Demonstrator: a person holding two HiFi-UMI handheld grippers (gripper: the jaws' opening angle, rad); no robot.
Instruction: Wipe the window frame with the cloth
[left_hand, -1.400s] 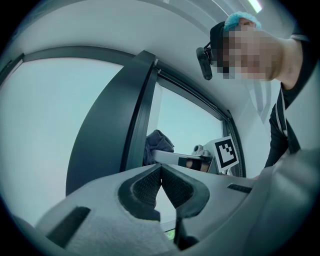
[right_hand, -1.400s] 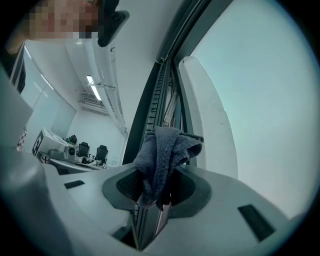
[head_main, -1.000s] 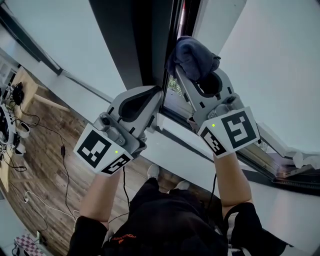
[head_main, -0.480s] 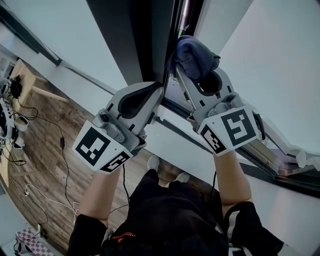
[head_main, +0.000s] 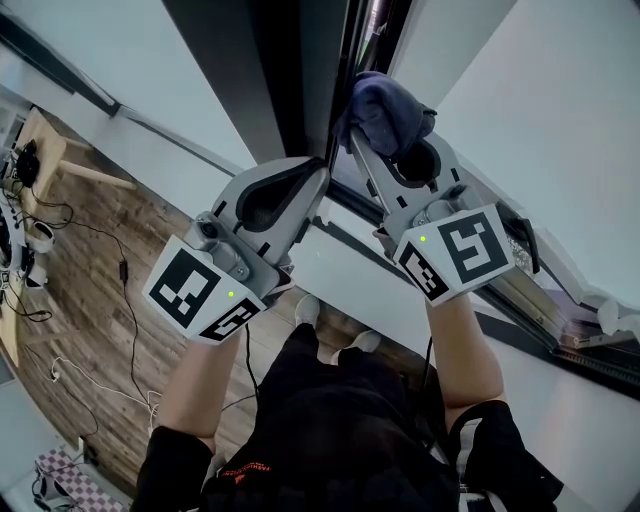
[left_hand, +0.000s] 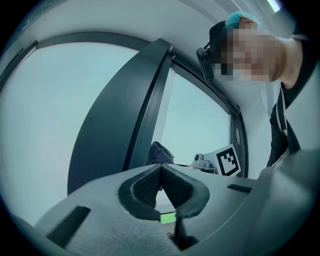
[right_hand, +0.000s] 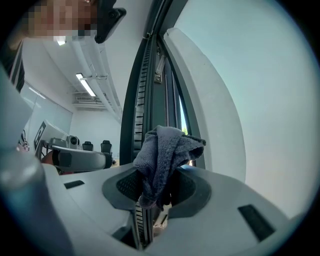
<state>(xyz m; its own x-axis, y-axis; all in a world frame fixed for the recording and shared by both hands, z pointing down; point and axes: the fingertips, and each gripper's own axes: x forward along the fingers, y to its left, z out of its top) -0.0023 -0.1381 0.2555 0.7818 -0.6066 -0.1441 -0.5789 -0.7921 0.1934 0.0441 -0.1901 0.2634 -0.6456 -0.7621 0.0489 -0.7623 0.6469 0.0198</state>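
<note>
Head view, nearest first: two bare forearms (head_main: 465, 350) reach up, each ending in a marker cube (head_main: 455, 252).

Left gripper (head_main: 320, 182): in its own view the jaws are pressed together at the tips, with nothing between the pads (left_hand: 145, 186). It points up at the dark window frame (head_main: 300, 70), its tip near the frame's edge; whether it touches cannot be told.

Right gripper (head_main: 368, 140): just to the right of the left gripper and reaching slightly higher. In its own view the jaws pinch the cloth (right_hand: 162, 160).

- The cloth is dark grey-blue and bunched.
- A short tail hangs down between the pads, and most of it bulges out past the jaw tips.
- In the head view the cloth (head_main: 385, 108) caps the end of the gripper as a rounded wad.

The cloth lies against the frame's inner channel, at the narrow gap between the dark upright and the pale panel to the right. In the right gripper view the ridged dark track of the frame (right_hand: 136, 115) runs straight up behind the cloth. In the left gripper view the cloth (left_hand: 160, 151) peeks out beside the frame's upright (left_hand: 115, 125), with pale glass (left_hand: 197, 122) beyond it.

Farthest, at the left of the head view: a wooden floor (head_main: 85, 280) with trailing cables (head_main: 125, 290).
</note>
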